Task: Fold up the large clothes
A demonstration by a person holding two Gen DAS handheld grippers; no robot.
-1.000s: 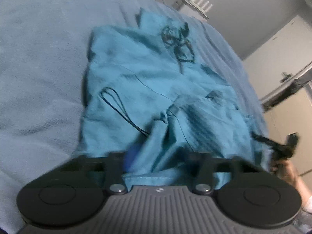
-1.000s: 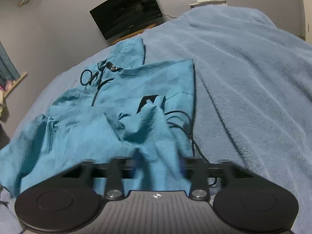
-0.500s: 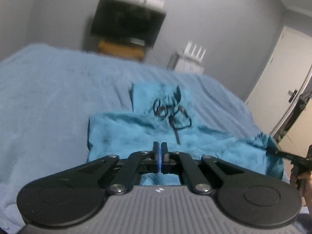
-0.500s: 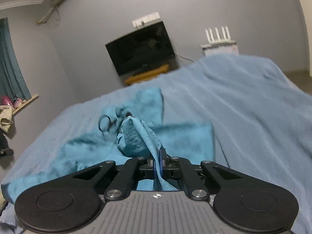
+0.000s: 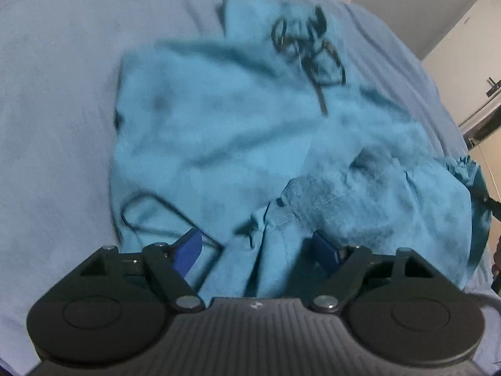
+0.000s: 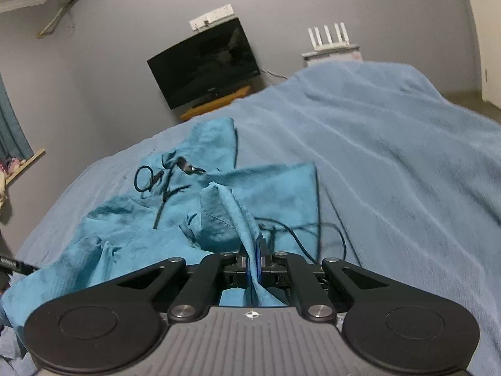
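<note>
A large teal garment (image 5: 219, 131) with black drawstrings (image 5: 307, 40) lies crumpled on a light blue blanket (image 5: 56, 94). My left gripper (image 5: 256, 249) hovers low over the garment's near edge. Its jaws are opening wide, and a loose fold of cloth lies between the blue pads (image 5: 188, 247) without being pressed. In the right wrist view, my right gripper (image 6: 255, 252) is shut on a raised ridge of the same garment (image 6: 225, 213) and holds it up off the bed. A thin black cord (image 6: 300, 228) loops just beyond its tips.
The blanket (image 6: 391, 156) covers a wide bed to the right. A dark TV (image 6: 203, 62) hangs on the grey wall above a wooden shelf (image 6: 216, 106), with a white router (image 6: 328, 36) beside it. A pale door (image 5: 469, 47) stands at the right.
My left gripper, shut and aimed at the far wall half a second ago, has tipped down onto the garment and spread its jaws. My right gripper stays shut on the fold, slightly higher.
</note>
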